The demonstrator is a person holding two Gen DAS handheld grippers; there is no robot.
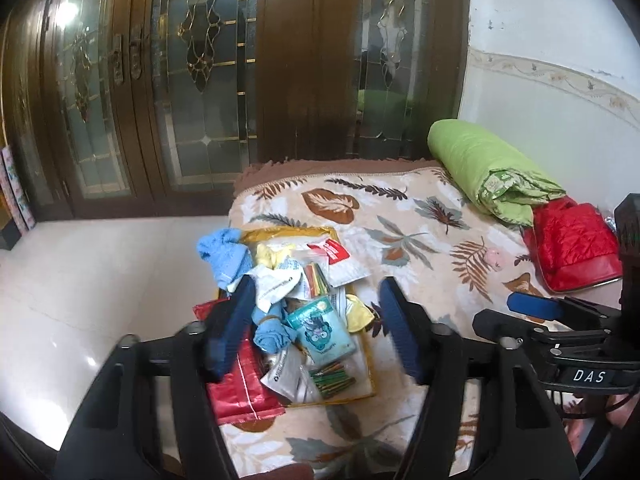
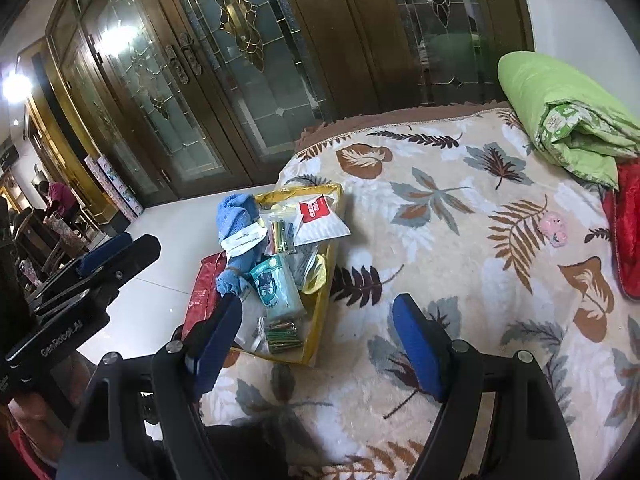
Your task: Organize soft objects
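Now I'm holding the left gripper (image 1: 316,328) gaping empty over the yellow-edged tray (image 1: 362,360) of packets; the right gripper (image 2: 320,344) is hanging open too.

A bed (image 2: 460,248) under a leaf-patterned blanket (image 1: 400,216) carries a yellow-edged clear bag (image 1: 304,236) heaped with cloths and packets near its left edge, a red packet (image 1: 240,392) beside that, and a rolled green quilt (image 1: 488,168) over a red quilted bag (image 1: 572,248) at the far right.

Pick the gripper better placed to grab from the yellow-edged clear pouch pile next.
Left. The left gripper is open with the yellow-edged clear pouch pile framed between its fingers. The right gripper, also open and empty, points at bare leaf-print blanket beside the pile.
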